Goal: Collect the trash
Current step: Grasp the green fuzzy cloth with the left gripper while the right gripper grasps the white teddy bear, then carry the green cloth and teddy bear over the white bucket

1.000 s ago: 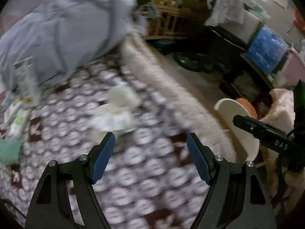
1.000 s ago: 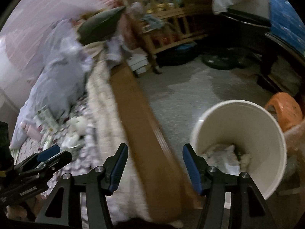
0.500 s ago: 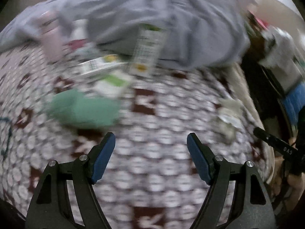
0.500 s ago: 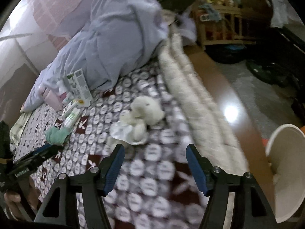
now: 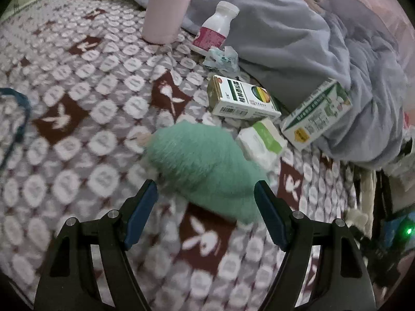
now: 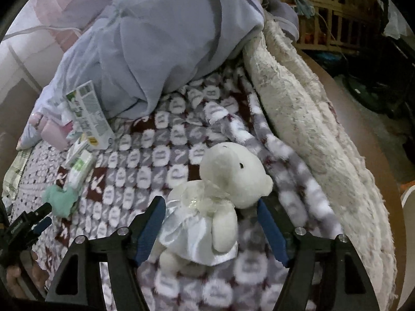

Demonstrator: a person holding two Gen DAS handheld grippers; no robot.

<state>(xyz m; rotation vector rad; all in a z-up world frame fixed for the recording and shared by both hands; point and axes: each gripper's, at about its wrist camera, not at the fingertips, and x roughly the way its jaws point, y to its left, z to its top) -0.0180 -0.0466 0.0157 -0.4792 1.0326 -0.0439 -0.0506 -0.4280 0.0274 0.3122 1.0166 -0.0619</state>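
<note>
My left gripper [image 5: 205, 207] is open just above a fuzzy green item [image 5: 205, 171] on the patterned blanket [image 5: 85, 119]. Beyond it lie a small white-green box [image 5: 262, 142], a medicine box [image 5: 243, 101], a tilted milk carton [image 5: 316, 116], a crumpled wrapper [image 5: 223, 57] and a small white bottle with a red label [image 5: 215, 31]. My right gripper [image 6: 211, 225] is open around a white plush bear in a white dress [image 6: 215, 197]. The carton [image 6: 89, 114], the boxes [image 6: 79, 163] and the green item [image 6: 61, 199] show at left in the right wrist view.
A pink flask [image 5: 167, 7] stands at the back. A lilac duvet [image 5: 311, 46] is piled behind the trash. A cream fleece [image 6: 306, 119] runs along the wooden bed edge [image 6: 376, 155]. The white bin's rim [image 6: 408, 202] shows at far right.
The left gripper swung from the bin side and closed in on the green item. The right gripper moved from over the bin onto the bed, up to the plush bear.
</note>
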